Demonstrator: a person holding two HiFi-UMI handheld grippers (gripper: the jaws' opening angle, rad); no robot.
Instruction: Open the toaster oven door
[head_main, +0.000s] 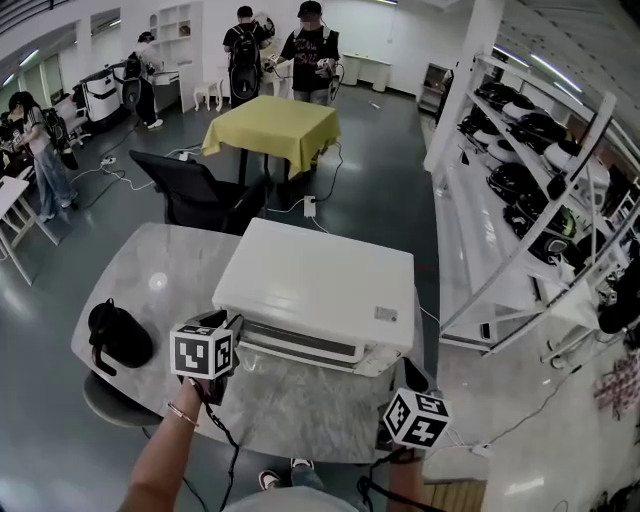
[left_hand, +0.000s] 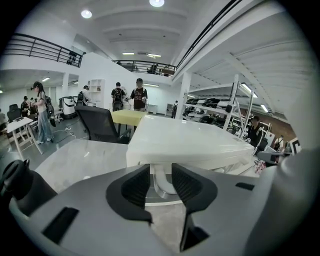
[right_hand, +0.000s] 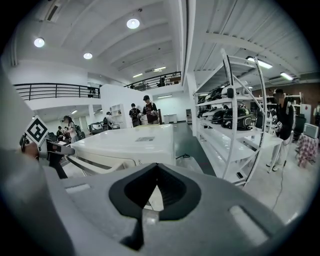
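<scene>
A white toaster oven (head_main: 320, 285) stands on a round marble table (head_main: 290, 410), its door (head_main: 300, 343) facing me. My left gripper (head_main: 230, 338) is at the door's left end. In the left gripper view the jaws (left_hand: 161, 182) stand apart, and the left end of the white door handle (left_hand: 161, 181) sits in the gap; I see no pad pressing on it. My right gripper (head_main: 412, 402) hangs by the oven's front right corner, and its jaws (right_hand: 150, 200) are shut with nothing in them. From the right gripper view the oven (right_hand: 125, 145) and handle (right_hand: 92, 164) lie ahead to the left.
A black bag (head_main: 118, 335) lies on the table's left part. Behind the table are a black office chair (head_main: 195, 190) and a yellow-clothed table (head_main: 272, 125). White shelving (head_main: 520, 200) runs along the right. Several people stand at the back. Cables trail over the floor.
</scene>
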